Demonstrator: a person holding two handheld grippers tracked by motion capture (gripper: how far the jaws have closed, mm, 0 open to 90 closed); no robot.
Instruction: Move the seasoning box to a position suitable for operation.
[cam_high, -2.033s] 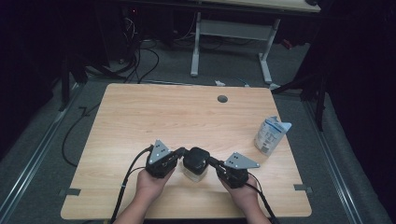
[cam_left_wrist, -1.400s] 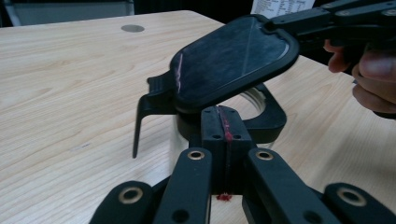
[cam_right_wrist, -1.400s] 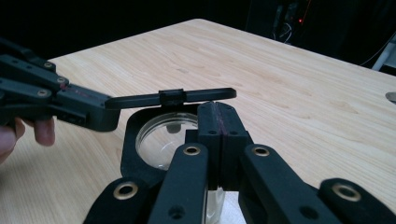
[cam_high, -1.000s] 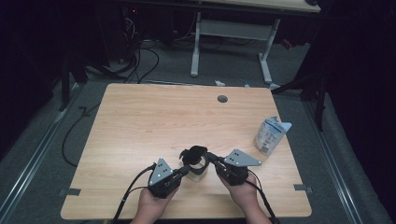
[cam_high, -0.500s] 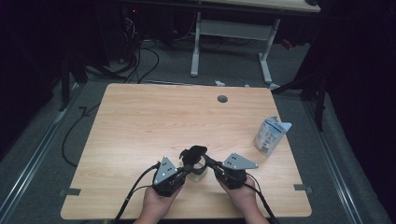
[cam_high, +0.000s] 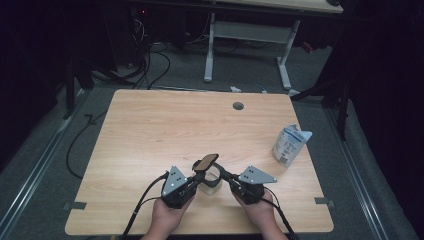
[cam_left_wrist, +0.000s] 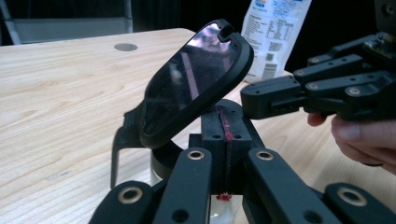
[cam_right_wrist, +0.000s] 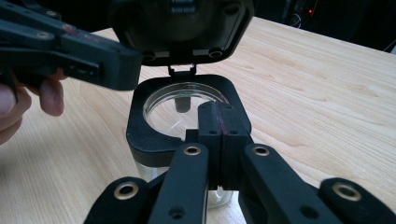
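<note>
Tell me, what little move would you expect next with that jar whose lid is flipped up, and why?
Probably fetching the white pouch with the right tool. The clear jar stands between both shut tools, its black hinged lid tilted up and its inside looking empty. The left tool sits by the lid, so it could stay there while the pouch, standing apart at the table's right edge, gets brought over.

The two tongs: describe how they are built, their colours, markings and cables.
Both the left tongs and the right tongs are matte black, with linked bars joined by brass-ringed pivots. Each carries a grey three-cornered plate dotted with small holes on top and trails a black cable toward the person. The pads meet along a red seam. The forearms are bare, no sleeves visible.
</note>
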